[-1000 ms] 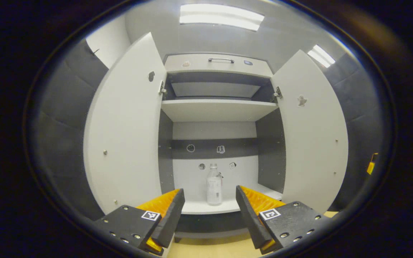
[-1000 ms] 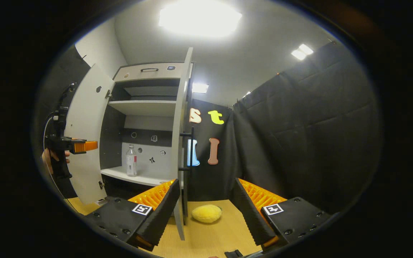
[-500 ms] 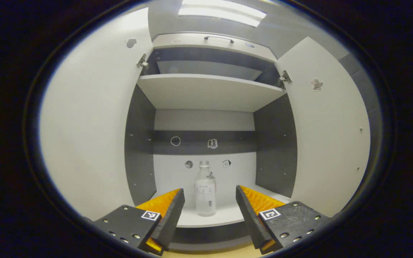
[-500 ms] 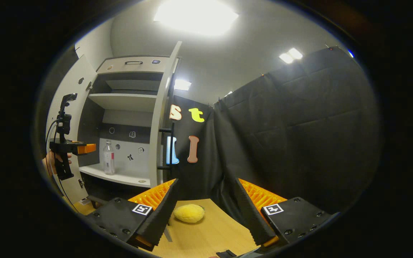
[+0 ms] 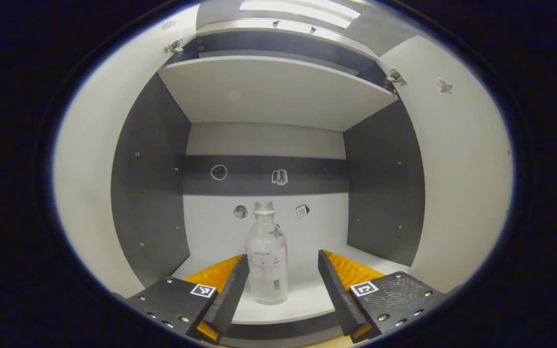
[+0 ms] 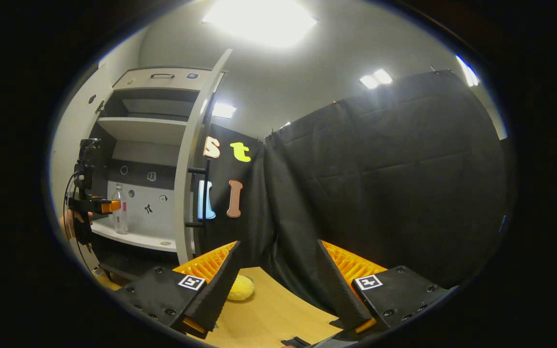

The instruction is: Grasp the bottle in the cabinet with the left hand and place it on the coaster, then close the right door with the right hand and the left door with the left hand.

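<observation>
- the left gripper (image 5: pixel 283 278) points level into the open cabinet (image 5: pixel 385 183), jaws spread wide, gripping nothing.
- the bottle (image 5: pixel 267 261) stands upright on the lower shelf (image 5: pixel 307 299), just ahead between the fingers, nearer the left one.
- the right gripper (image 6: pixel 276 285) hangs released over the worktop (image 6: pixel 269 314), beside the right door (image 6: pixel 186 183).

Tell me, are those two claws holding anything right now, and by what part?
Nothing is held. The left gripper is open, its fingers apart around the bottle on the cabinet shelf, not pressing it. The right gripper is open over the table.
</observation>
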The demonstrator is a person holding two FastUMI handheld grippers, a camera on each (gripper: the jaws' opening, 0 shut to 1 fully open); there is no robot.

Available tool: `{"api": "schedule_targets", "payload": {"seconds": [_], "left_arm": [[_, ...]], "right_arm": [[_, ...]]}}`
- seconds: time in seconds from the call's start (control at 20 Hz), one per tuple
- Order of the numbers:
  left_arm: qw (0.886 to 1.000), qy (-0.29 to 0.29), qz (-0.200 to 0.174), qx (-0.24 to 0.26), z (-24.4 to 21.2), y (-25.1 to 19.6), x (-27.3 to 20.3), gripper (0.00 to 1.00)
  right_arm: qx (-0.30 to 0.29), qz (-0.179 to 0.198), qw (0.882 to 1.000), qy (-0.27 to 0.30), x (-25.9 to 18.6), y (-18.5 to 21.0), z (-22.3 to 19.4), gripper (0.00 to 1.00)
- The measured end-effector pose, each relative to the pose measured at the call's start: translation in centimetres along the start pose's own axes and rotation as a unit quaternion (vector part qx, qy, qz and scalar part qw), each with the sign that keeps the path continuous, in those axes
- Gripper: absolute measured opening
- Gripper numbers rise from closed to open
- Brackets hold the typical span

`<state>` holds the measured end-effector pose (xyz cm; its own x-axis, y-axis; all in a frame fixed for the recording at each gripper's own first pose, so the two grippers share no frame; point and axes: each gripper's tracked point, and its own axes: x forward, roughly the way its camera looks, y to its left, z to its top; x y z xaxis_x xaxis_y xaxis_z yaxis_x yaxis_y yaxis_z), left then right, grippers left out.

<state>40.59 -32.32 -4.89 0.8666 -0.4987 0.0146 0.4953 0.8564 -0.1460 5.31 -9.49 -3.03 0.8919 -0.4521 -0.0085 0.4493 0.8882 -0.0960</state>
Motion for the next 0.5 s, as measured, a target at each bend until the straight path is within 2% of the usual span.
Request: {"api": "schedule_targets", "payload": {"seconds": [0.4, 0.45, 0.5], "left_arm": [[0.999, 0.028, 0.024, 0.003, -3.0, 1.4, 4.4, 0.85], [0.999, 0.031, 0.026, 0.006, -3.1, 1.5, 4.7, 0.92], [0.999, 0.034, 0.028, 0.007, -3.4, 1.6, 5.1, 0.92]], "right_arm": [[-0.008, -0.030, 0.999, 0.013, 0.2, -0.6, -0.6, 0.96], [-0.010, -0.031, 0.999, 0.015, 0.2, -0.6, -0.7, 0.94], [-0.011, -0.032, 0.999, 0.017, 0.3, -0.7, -0.8, 0.94]]}}
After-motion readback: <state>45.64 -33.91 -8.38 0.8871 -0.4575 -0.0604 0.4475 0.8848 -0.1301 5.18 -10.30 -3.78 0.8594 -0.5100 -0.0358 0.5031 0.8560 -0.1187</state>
